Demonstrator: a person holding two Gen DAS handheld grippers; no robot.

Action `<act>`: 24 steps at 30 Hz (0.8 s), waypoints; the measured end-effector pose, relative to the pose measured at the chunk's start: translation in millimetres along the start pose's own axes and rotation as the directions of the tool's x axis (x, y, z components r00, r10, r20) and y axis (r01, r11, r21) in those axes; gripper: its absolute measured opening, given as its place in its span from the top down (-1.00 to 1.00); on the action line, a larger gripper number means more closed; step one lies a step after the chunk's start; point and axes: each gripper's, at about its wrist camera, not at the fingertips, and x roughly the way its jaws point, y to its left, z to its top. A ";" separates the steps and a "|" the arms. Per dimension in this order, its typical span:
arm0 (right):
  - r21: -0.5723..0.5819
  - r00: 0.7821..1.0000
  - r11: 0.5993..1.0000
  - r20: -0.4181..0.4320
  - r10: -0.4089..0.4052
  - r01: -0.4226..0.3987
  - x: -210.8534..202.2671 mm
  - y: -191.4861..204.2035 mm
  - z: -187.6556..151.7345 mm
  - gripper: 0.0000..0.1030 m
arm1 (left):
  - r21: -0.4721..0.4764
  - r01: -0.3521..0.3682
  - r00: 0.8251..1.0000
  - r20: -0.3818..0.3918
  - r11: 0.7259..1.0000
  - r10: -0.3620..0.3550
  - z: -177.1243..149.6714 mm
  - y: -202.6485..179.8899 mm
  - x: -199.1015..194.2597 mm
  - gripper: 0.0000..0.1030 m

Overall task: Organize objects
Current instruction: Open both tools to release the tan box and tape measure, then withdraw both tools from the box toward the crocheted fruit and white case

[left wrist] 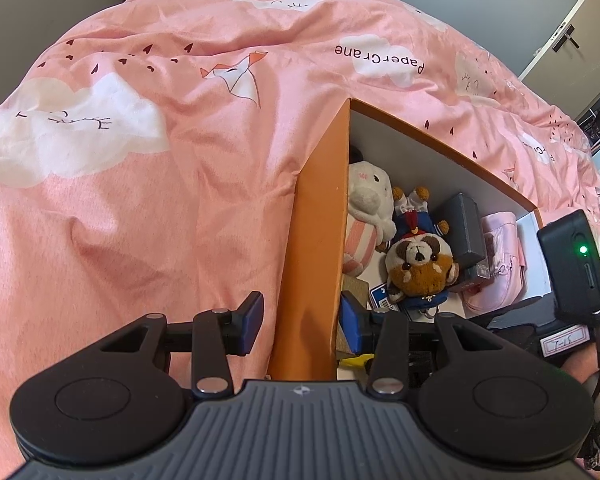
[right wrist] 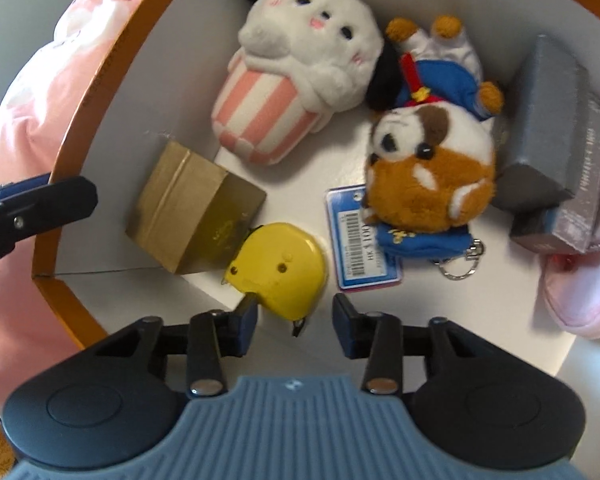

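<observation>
An orange box [left wrist: 308,240] with a white inside lies on a pink bed cover [left wrist: 140,200]. My left gripper [left wrist: 304,320] stands open astride its near wall, one finger outside and one inside. In the right wrist view, a yellow tape measure [right wrist: 278,268] lies on the box floor beside a gold carton [right wrist: 192,208]. My right gripper [right wrist: 296,316] is open just over the tape measure's near end. Its left pad [right wrist: 246,316] touches the yellow case, while the right pad stands apart from it. The left gripper's black finger [right wrist: 40,204] shows at the orange rim [right wrist: 72,152].
Also in the box are a white plush in a pink-striped cup [right wrist: 300,64], a brown and white dog plush [right wrist: 428,176] on a blue price tag [right wrist: 356,240], a grey case [right wrist: 548,128] and a pink pouch [right wrist: 588,288]. A black module with a green light [left wrist: 576,264] hangs at the right.
</observation>
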 end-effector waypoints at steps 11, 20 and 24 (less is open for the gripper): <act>-0.209 0.982 0.962 0.110 -0.156 0.176 -4.4 23.3 -2.7 0.60 | -0.013 0.005 1.000 0.004 1.000 -0.005 -0.2 1.4 -0.2 0.03; -0.208 0.972 0.960 0.178 -0.152 0.188 -25.3 17.4 -17.9 0.55 | 0.017 -0.013 0.998 0.059 1.000 0.012 -6.4 -7.2 -17.8 0.03; -0.219 0.948 0.955 0.289 -0.133 0.201 -58.1 24.6 -43.3 0.55 | 0.047 -0.037 0.992 0.123 0.998 0.031 -17.2 -19.0 -39.4 0.09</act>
